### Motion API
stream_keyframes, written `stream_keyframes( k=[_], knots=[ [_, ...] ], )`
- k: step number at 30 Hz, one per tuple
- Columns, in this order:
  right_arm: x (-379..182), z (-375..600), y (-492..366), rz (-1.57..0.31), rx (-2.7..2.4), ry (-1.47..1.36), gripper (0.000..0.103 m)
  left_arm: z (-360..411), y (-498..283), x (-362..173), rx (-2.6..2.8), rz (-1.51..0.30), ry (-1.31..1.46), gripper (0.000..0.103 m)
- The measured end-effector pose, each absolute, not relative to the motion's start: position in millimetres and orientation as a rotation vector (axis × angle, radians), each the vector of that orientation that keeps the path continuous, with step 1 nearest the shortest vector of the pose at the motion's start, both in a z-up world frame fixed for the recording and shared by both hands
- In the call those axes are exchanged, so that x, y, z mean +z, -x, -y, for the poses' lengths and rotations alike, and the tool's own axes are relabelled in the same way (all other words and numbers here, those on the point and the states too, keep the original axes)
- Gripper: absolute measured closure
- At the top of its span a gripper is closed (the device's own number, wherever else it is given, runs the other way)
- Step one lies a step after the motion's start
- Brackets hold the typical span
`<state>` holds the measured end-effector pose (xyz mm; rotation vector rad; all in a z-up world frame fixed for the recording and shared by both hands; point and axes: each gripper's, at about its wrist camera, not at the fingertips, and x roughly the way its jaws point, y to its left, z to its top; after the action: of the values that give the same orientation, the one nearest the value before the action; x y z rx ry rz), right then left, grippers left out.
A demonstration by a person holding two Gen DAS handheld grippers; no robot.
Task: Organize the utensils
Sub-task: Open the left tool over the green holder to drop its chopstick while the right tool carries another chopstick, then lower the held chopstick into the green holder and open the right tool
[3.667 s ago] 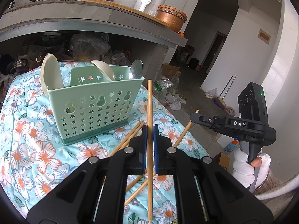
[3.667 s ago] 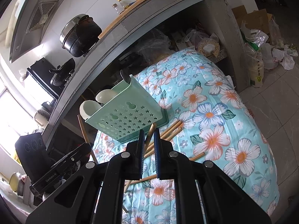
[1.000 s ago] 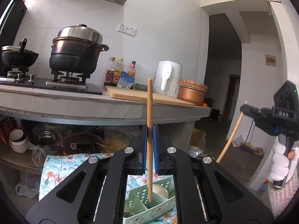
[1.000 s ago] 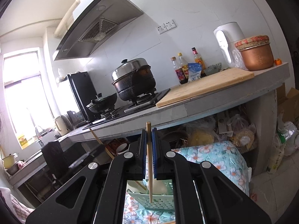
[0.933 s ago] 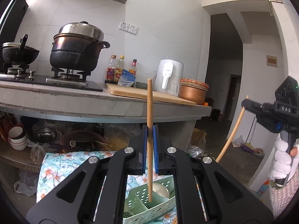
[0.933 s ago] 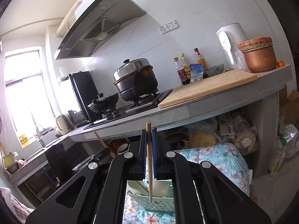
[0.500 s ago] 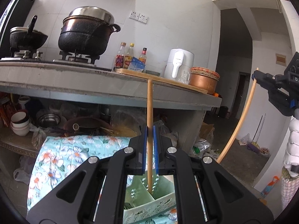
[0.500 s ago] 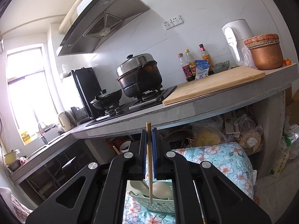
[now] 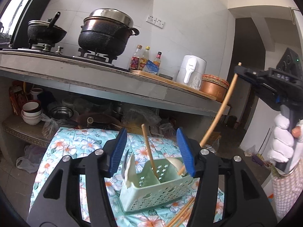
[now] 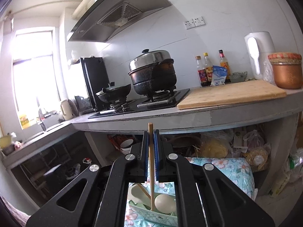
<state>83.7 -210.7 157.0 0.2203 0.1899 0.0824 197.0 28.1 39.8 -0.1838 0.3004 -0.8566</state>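
Note:
A pale green perforated utensil basket (image 9: 151, 194) stands on the floral cloth (image 9: 75, 147). My left gripper (image 9: 151, 151) is open above it, and a wooden chopstick (image 9: 149, 151) leans loose in the basket's middle compartment. White spoons (image 9: 130, 172) stand in the basket. My right gripper (image 10: 151, 149) is shut on a second chopstick (image 10: 151, 162), held upright with its lower end in the basket (image 10: 151, 211). The right gripper also shows in the left wrist view (image 9: 238, 71), with its chopstick (image 9: 219, 109) slanting down to the basket. Several chopsticks (image 9: 181, 215) lie on the cloth in front.
A grey counter (image 9: 94, 79) overhangs behind, carrying a black pot (image 9: 106, 36), bottles (image 9: 144, 58), a cutting board (image 10: 231, 94) and a copper pot (image 9: 214, 89). Bowls (image 9: 31, 111) and bags sit on the shelf under it.
My left gripper has opened and let go of its chopstick, which now leans in the basket. The right gripper still holds its chopstick, lowered into the basket.

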Motion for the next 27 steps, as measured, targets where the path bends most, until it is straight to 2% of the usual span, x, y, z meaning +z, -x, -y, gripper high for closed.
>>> stream_keyframes(
  k=[12, 17, 19, 22, 27],
  knots=[
    [114.2, 139.1, -103.4, -0.224, 0.025, 0.128, 0.097, -66.6, -187.1, 26.4, -0.801, -0.348, 0.186, 0.050],
    [95.4, 135.7, -108.3, -0.298, -0.005, 0.160, 0.096, -69.4, -186.9, 20.8, -0.809, -0.366, 0.203, 0.050],
    [89.9, 146.1, -111.5, -0.343, -0.005, 0.114, 0.093, -69.1, -187.1, 18.4, -0.816, -0.378, 0.205, 0.045],
    [89.8, 170.8, -104.8, -0.357, 0.015, -0.015, 0.070, -67.6, -186.5, 16.0, -0.825, -0.393, 0.201, 0.044],
    [91.1, 207.5, -70.8, -0.314, 0.028, -0.199, 0.057, -66.7, -185.0, 11.1, -0.841, -0.417, 0.194, 0.040]
  ],
)
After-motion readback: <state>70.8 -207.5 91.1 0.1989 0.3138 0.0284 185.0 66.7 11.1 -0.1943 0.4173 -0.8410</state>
